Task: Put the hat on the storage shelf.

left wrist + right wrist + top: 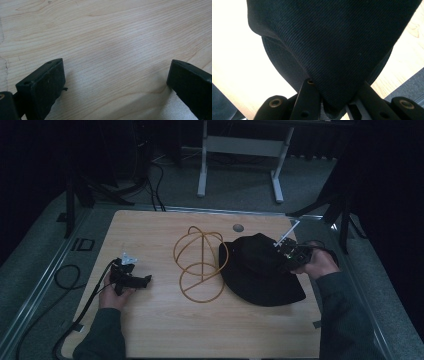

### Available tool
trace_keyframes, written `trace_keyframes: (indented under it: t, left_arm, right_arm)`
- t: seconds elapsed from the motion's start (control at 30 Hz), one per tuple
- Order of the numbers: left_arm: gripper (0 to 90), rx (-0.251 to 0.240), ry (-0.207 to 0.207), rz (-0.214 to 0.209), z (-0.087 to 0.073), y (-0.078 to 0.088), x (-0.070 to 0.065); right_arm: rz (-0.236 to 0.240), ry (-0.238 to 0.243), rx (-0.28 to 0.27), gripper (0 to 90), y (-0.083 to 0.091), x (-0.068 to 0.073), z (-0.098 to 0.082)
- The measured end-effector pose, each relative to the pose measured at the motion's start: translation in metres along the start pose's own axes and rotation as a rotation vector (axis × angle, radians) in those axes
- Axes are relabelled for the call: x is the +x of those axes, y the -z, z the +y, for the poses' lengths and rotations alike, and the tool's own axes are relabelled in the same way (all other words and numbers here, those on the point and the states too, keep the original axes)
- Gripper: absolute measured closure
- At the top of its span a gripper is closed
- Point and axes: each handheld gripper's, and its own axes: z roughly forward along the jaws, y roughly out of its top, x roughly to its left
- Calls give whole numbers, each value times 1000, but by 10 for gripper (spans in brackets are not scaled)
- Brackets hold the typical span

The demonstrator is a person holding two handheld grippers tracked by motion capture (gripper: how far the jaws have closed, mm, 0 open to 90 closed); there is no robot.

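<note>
Black fabric hat sits on the right half of the wooden table, just beside the gold wire hat stand; brim edge looks to touch or overlap the stand's base ring, can't tell which. R gripper is clamped on the hat crown; in the right gripper view the cloth bunches into a pinch between the jaws. L gripper rests low over bare tabletop, well apart from hat + stand, jaws wide apart w/ nothing between them; left gripper view has just wood grain between the jaws.

Risks, judged: the grip is on a fold of soft cloth only, so the hat could slip out if lifted fast. Floppy brim hangs low and could snag the wire loops or drag the light stand over while it's carried across. Stand isn't steadied by L gripper, so a knock would likely tip it.

Hard to see: high view is dim, R jaw tips are lost against the black cloth, far side of the brim is behind the crown and the hand.
</note>
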Motion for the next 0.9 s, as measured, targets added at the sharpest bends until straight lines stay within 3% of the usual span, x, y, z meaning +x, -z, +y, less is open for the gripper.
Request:
trace_keyframes:
  t: [0.27, 0.9]
  left_arm:
    - [20, 0, 0, 0, 0, 0, 0]
    - [20, 0, 0, 0, 0, 0, 0]
  right_arm:
    - [-3, 5, -23, 853, 9, 0, 0]
    - [-5, -19, -144, 853, 31, -8, -15]
